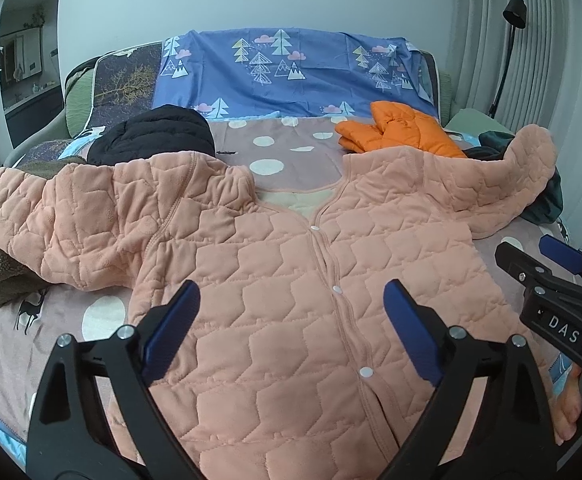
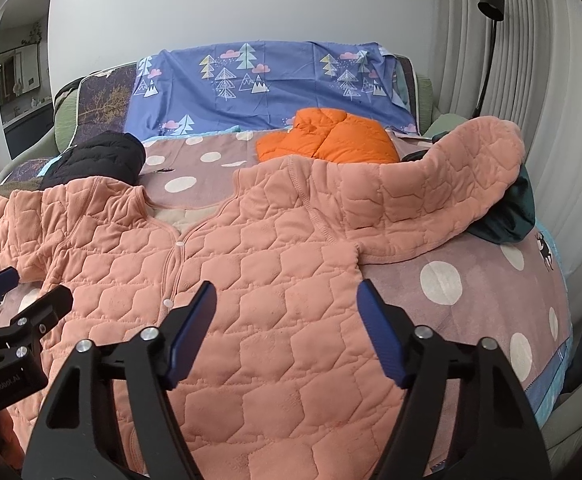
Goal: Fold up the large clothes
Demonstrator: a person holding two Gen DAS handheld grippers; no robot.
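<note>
A pink quilted jacket (image 1: pixel 291 280) lies spread face-up mid-frame on the bed (image 2: pixel 471 280), its hem cut off below. Left tongs (image 1: pixel 291 308) and right tongs (image 2: pixel 287 308) hover released above it.

Quilted jacket (image 1: pixel 291 300) on bed (image 2: pixel 491 280), folded garment (image 2: pixel 331 136) behind.

Bed covered by mauve blanket with cream polka dots (image 1: pixel 275 148). Spread flat across centre: pink quilted snap-front jacket (image 1: pixel 291 280). At 11 o'clock: black puffy garment (image 1: pixel 155 132). At 1 o'clock: folded orange padded garment (image 2: pixel 331 136). At 3 o'clock: dark teal cloth (image 2: pixel 511 216) under pink sleeve.
</note>
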